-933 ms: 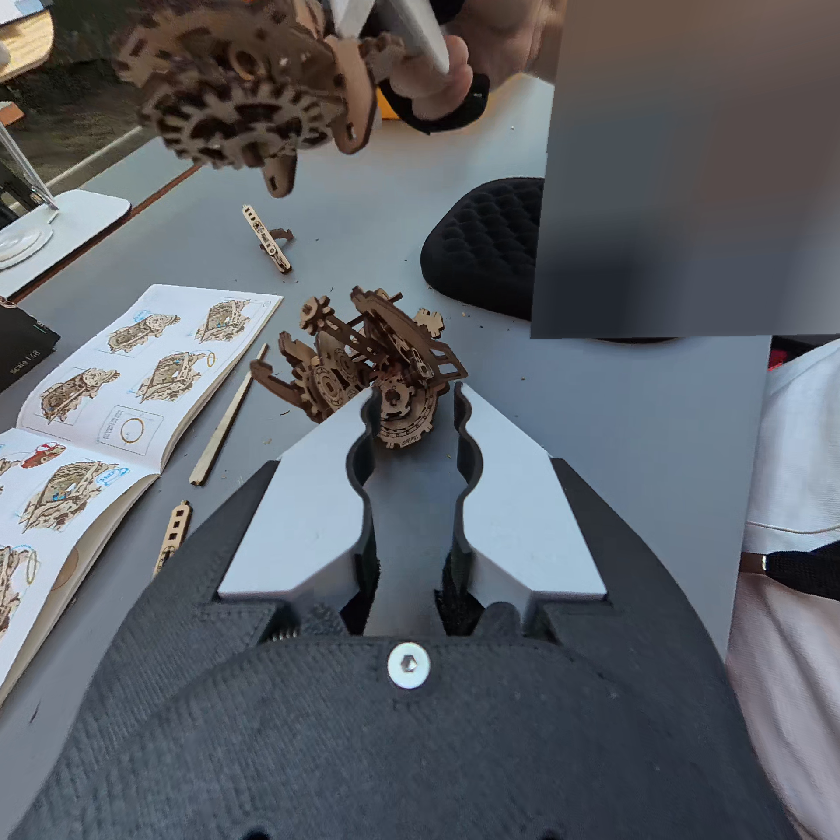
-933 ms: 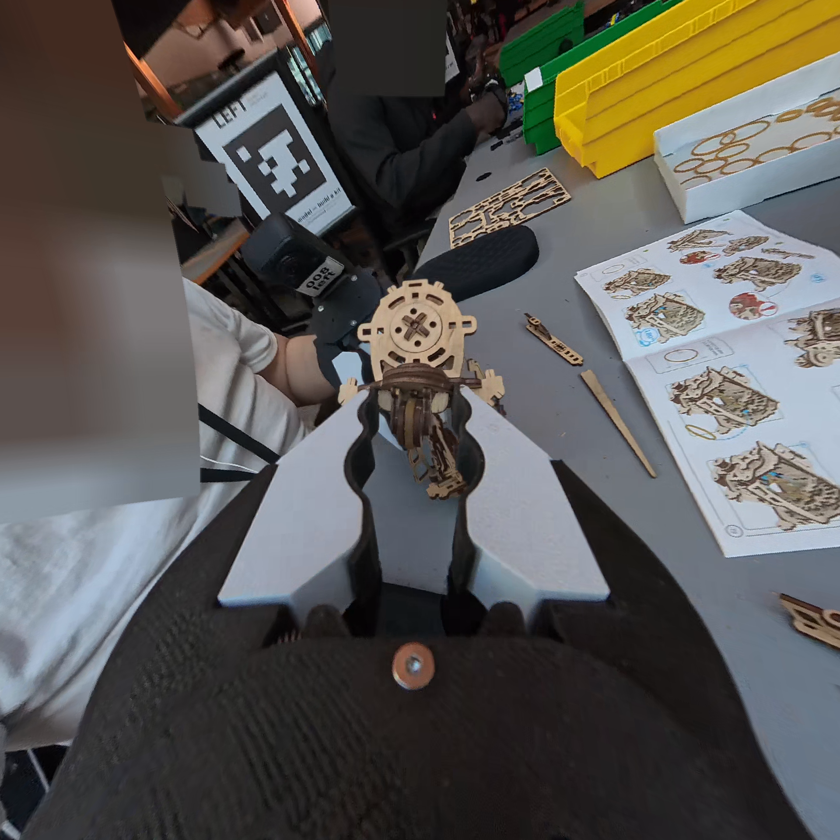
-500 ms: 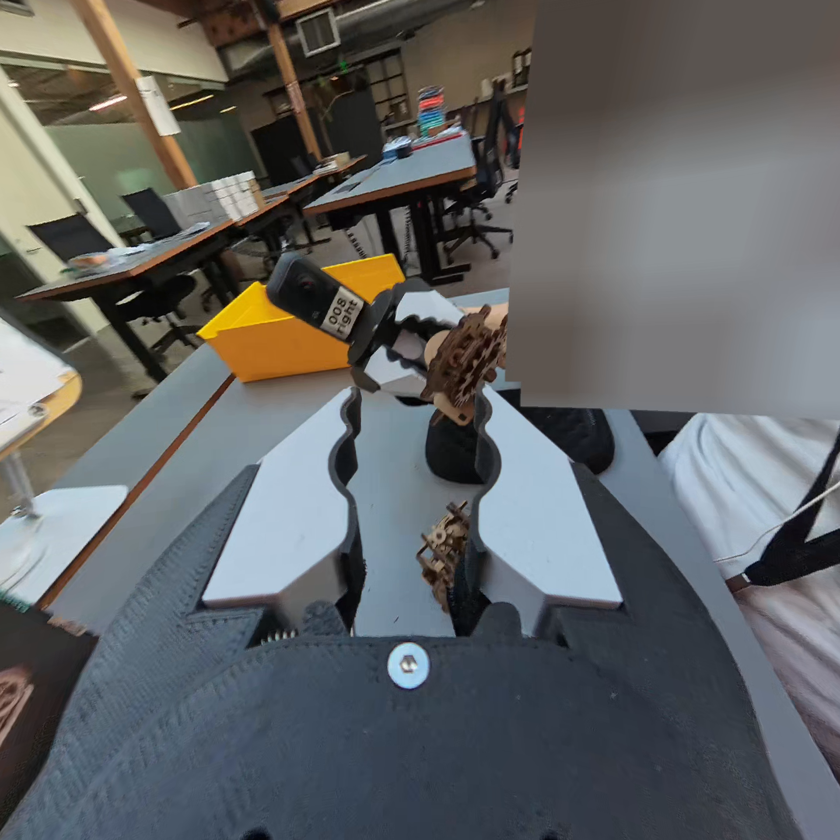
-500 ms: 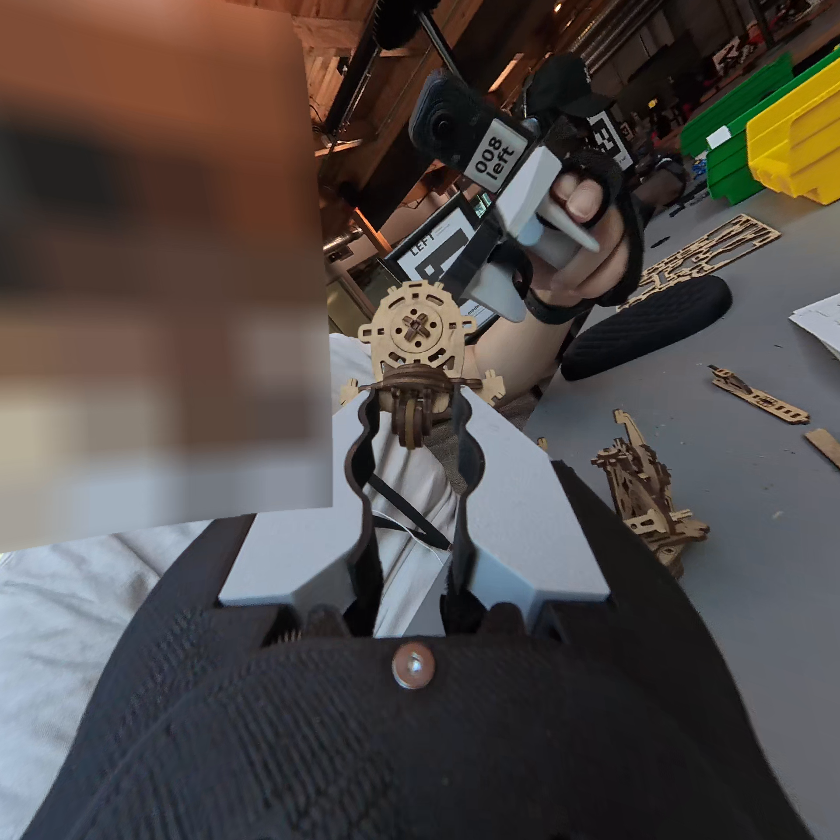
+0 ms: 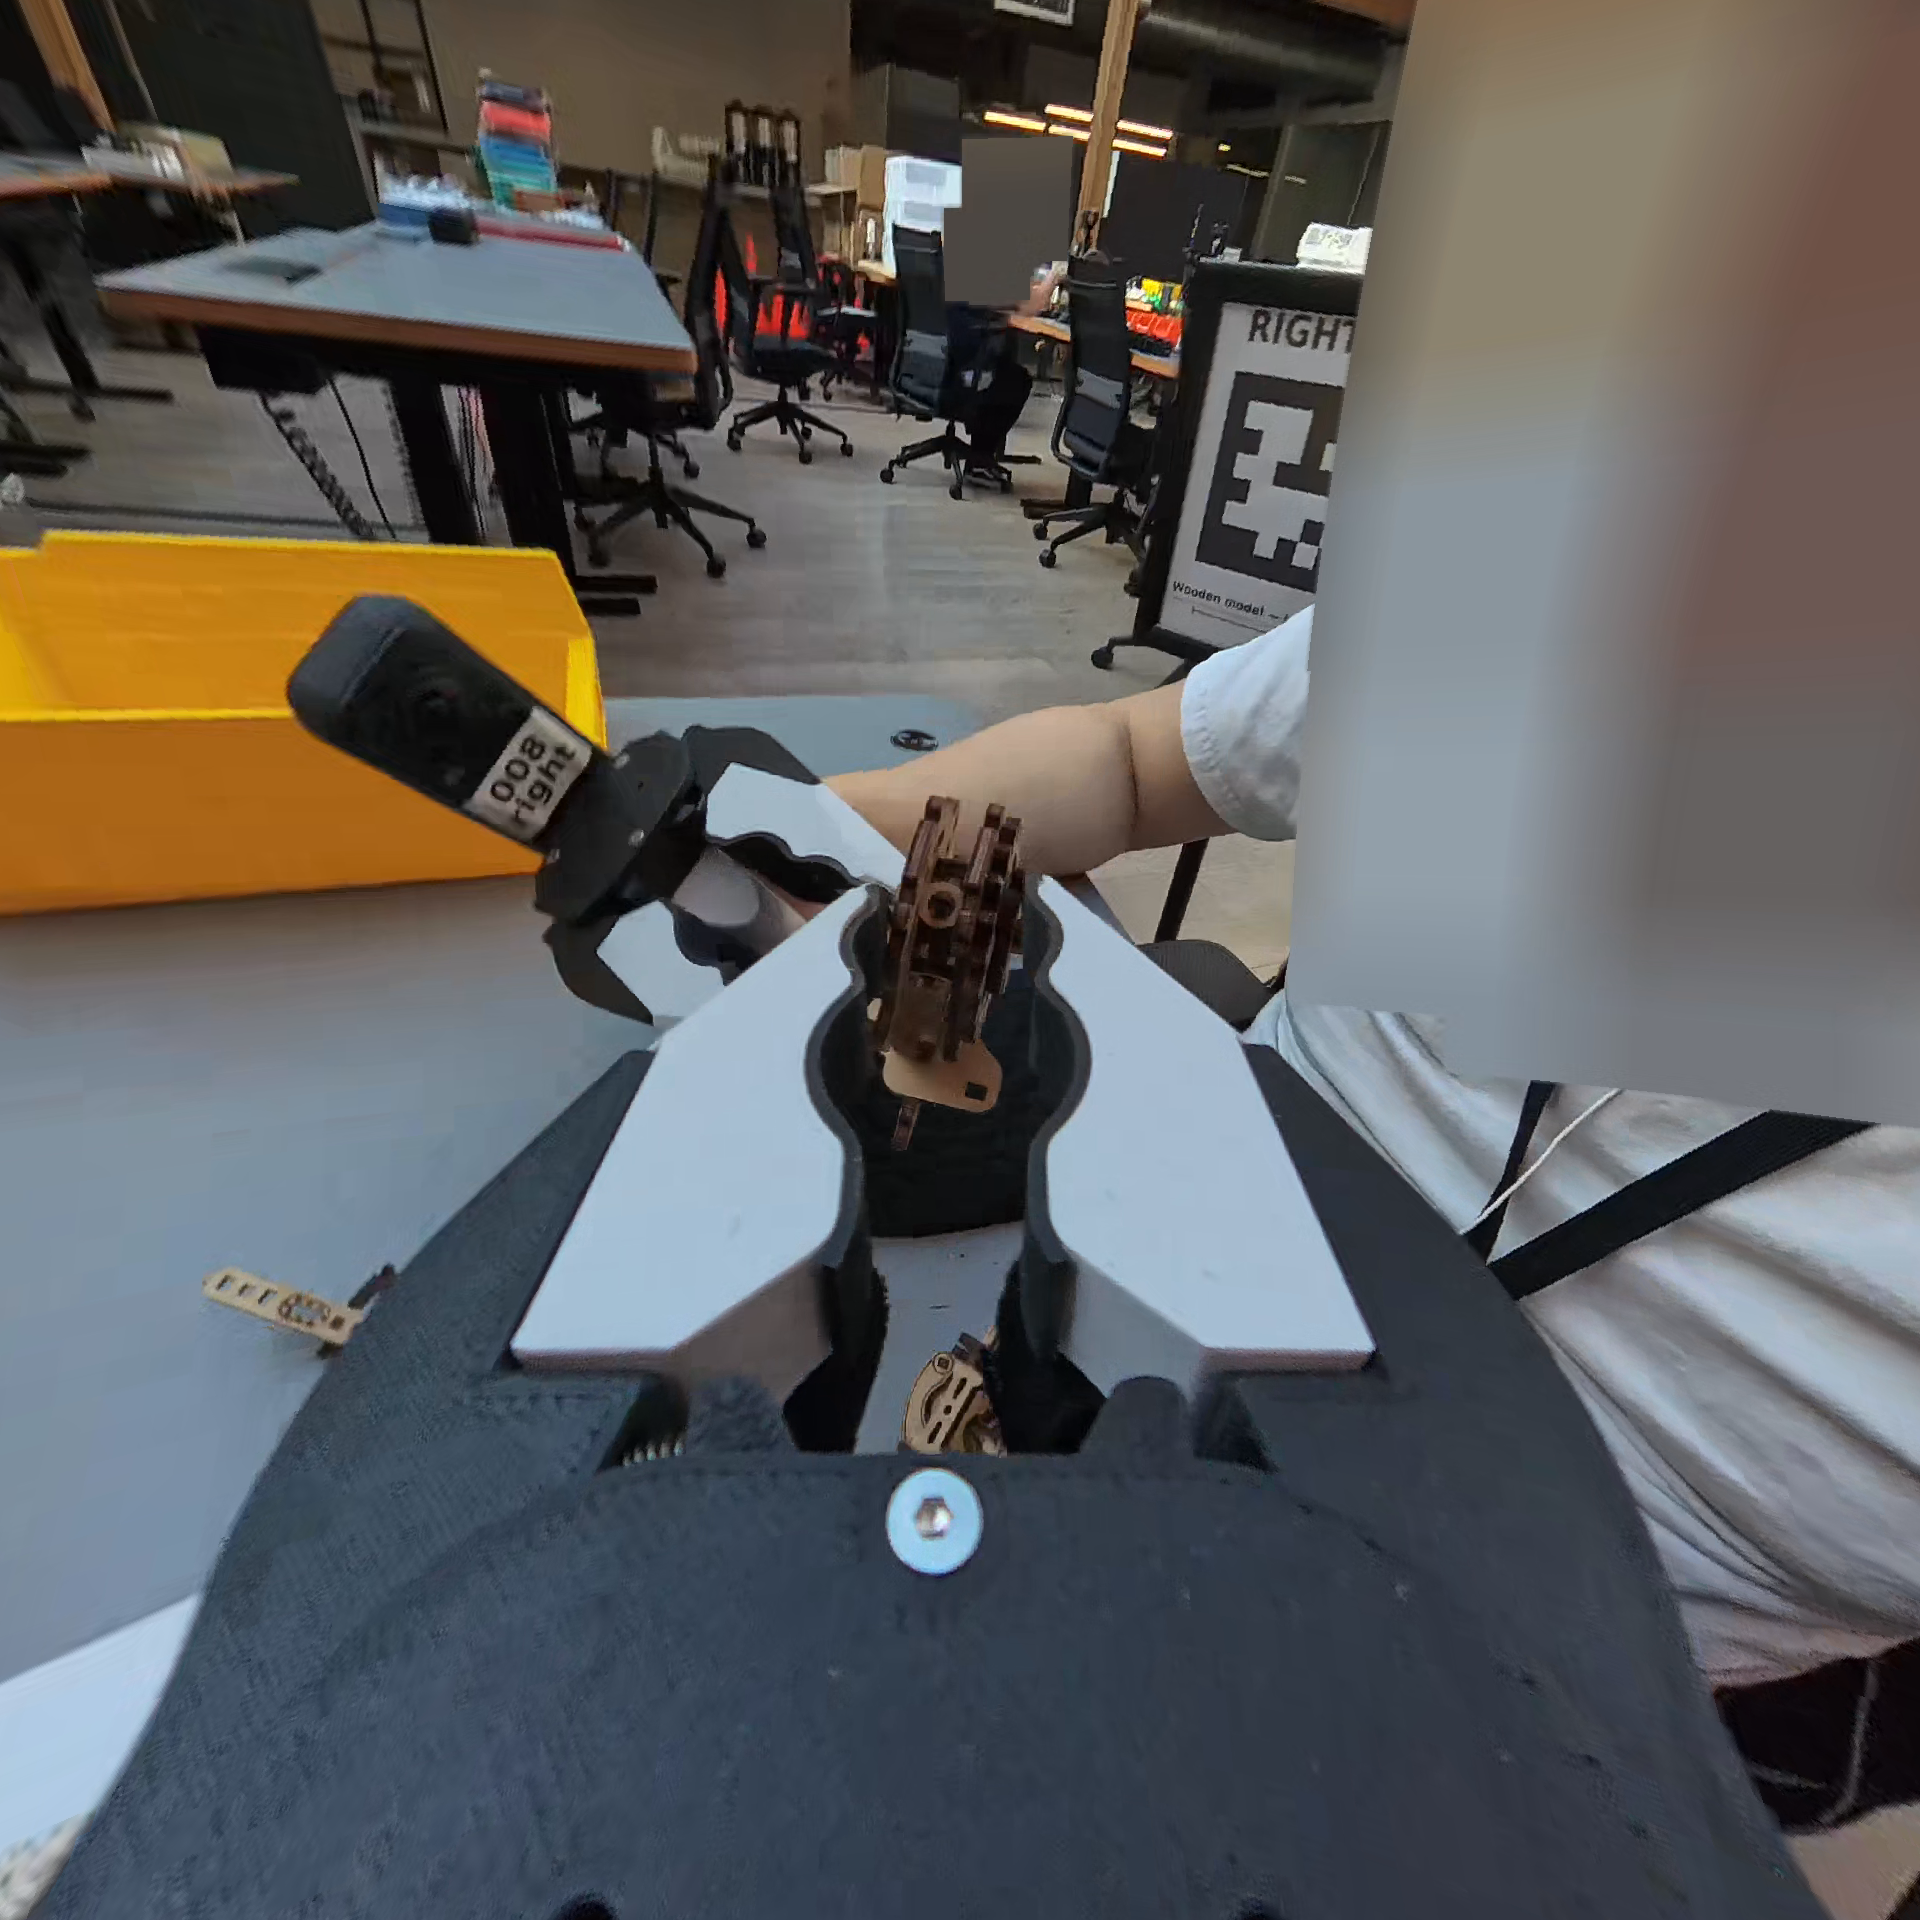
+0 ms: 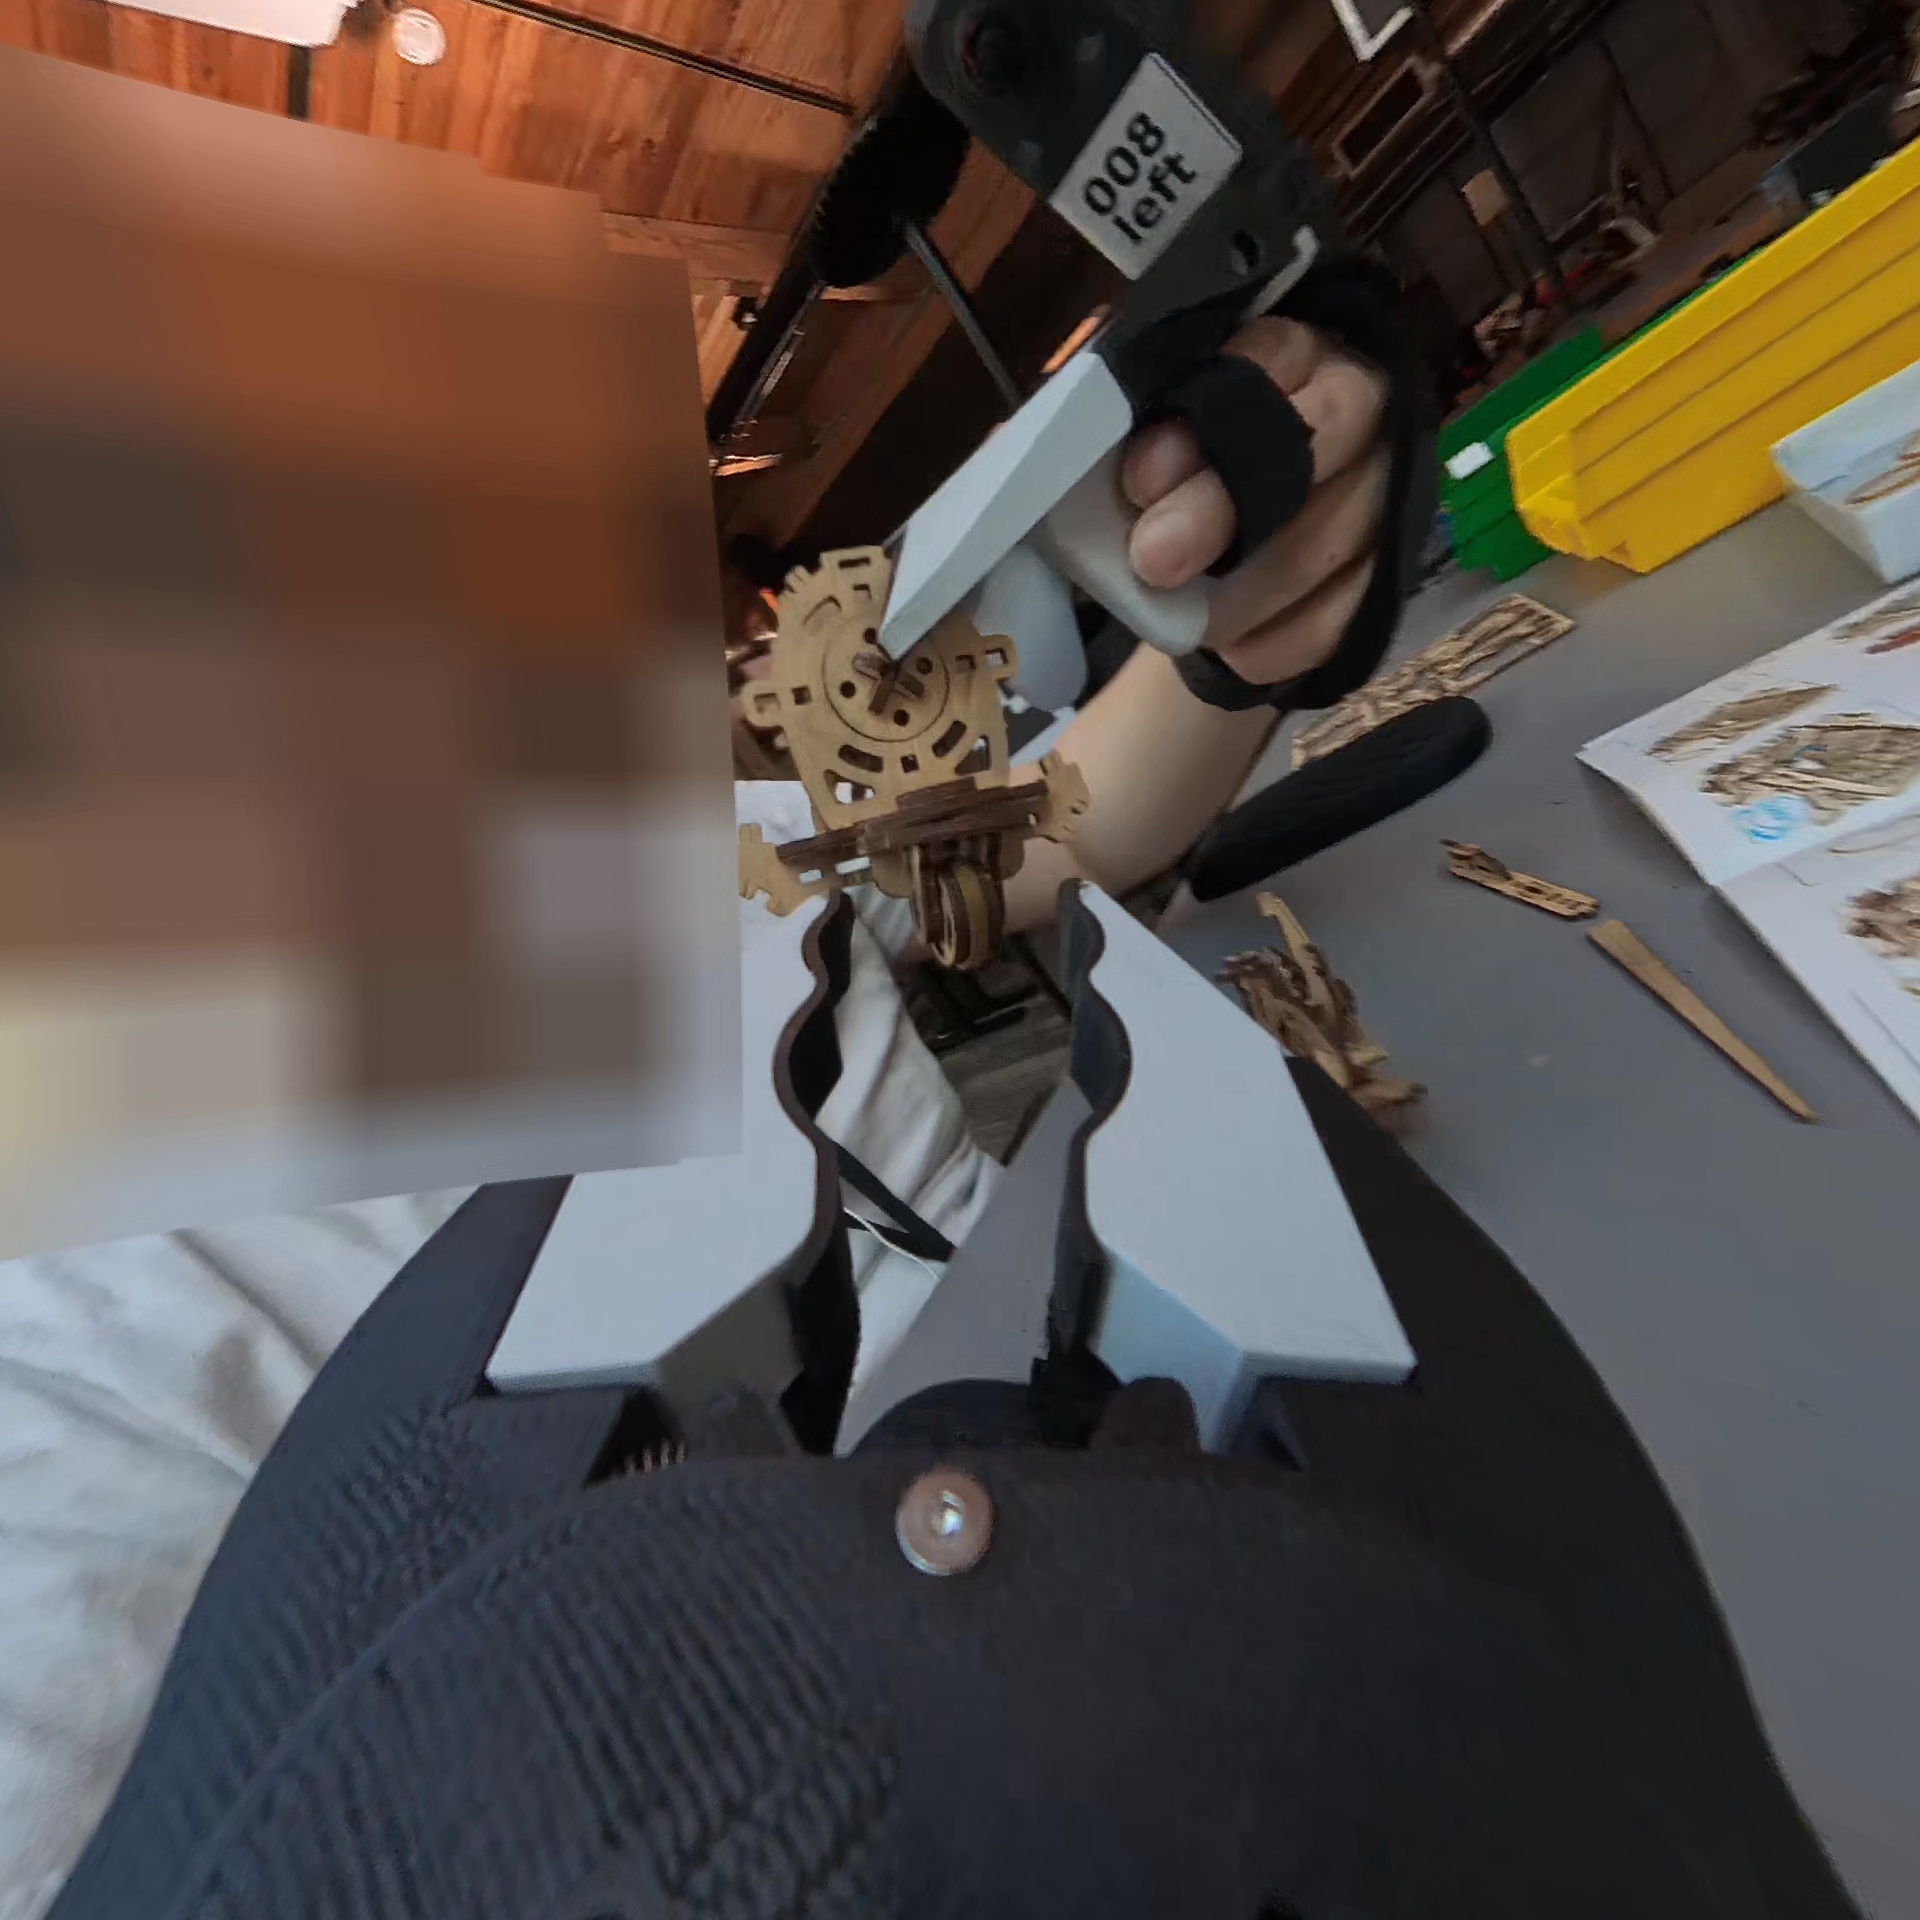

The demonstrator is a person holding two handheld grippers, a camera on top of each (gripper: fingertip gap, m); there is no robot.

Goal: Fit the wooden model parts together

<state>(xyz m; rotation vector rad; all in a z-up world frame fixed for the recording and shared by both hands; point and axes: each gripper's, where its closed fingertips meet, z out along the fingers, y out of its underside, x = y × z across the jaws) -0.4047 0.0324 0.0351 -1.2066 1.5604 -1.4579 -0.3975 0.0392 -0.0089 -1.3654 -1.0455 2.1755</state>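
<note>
A wooden gear assembly (image 6: 894,717) with a pale round plate is held in the air. My right gripper (image 6: 951,904) is shut on its lower part, by the dark crossbar. My left gripper (image 5: 951,904) is shut on the same assembly (image 5: 951,935), seen edge-on between its fingertips. In the right wrist view the left gripper (image 6: 914,634) has one finger on the plate's cross-shaped hub and the other behind the plate. A second wooden assembly (image 6: 1309,1018) lies on the grey table (image 5: 312,1091). A bit of it (image 5: 951,1392) shows between my left finger bases.
A black cushion pad (image 6: 1340,790) lies on the table near the person's arm. An open instruction booklet (image 6: 1766,769), a wooden stick (image 6: 1694,1018) and a small flat part (image 6: 1517,883) lie to the right. Yellow and green bins (image 6: 1714,416) stand behind. A yellow bin (image 5: 260,727) sits far left.
My left gripper left the assembly on the table, rose and turned to the one held by my right gripper, then closed on its plate. My right gripper tilted upward, still holding.
</note>
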